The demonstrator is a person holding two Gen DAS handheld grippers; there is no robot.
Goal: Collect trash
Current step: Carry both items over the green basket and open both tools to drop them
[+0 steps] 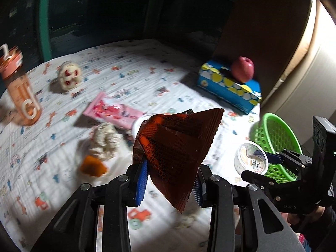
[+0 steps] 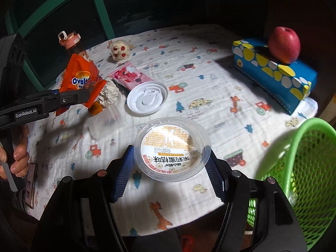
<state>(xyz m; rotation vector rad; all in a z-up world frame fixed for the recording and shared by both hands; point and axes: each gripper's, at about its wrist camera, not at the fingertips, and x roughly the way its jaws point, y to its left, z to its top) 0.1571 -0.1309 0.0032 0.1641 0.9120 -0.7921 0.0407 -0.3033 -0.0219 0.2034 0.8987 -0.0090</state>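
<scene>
Holding two pieces of trash at once: left gripper (image 1: 170, 180) with blue pads pinched on the orange wrapper (image 1: 176, 155) at frame centre of the left view, right gripper (image 2: 170, 174) with pads pressed on either side of the clear plastic cup (image 2: 172, 149) at lower centre of the right view. Hanging clear of the patterned tablecloth (image 2: 210, 96), both of them, with the green basket (image 2: 304, 168) at the lower right edge of the right view, just beside the cup. Risk first: thin cup walls squeezed from two sides, so likely to flex and pop out if the grip tightens or the wrist rolls quickly; wrapper caught only near its lower edge, so liable to slide out or flap against the basket rim instead of dropping inside. Also a chance of the two grippers colliding near the basket, given how close the right one sits at the right edge of the left view. Wrapper long axis running from bottom centre up toward the upper right of the left view, serrated edge on the right side, printed back facing the camera. Cup mouth turned toward the camera, label base facing away, no real long axis. Remaining on the cloth: white lid (image 2: 147, 97), pink packet (image 2: 132, 77), crumpled tissue (image 2: 110, 93).
</scene>
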